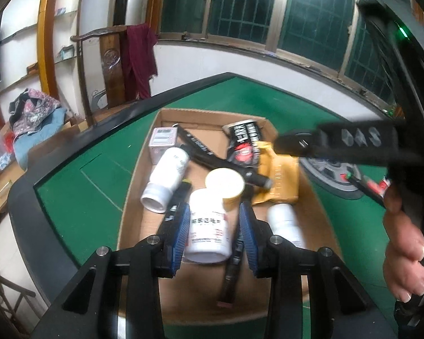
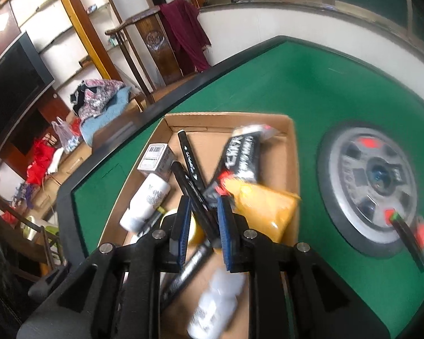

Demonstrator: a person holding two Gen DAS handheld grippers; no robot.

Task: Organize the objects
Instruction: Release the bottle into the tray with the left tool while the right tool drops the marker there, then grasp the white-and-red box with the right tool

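Two bottles (image 1: 166, 179) nr pens (image 2: 188, 155), prob.

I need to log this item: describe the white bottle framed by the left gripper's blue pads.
The white bottle looks like plastic, short and cylindrical, with a printed label of dark and red characters. It lies inside the cardboard box, base toward the camera, its far end by a round cream lid. The left gripper straddles it, jaws open; contact cannot be confirmed.
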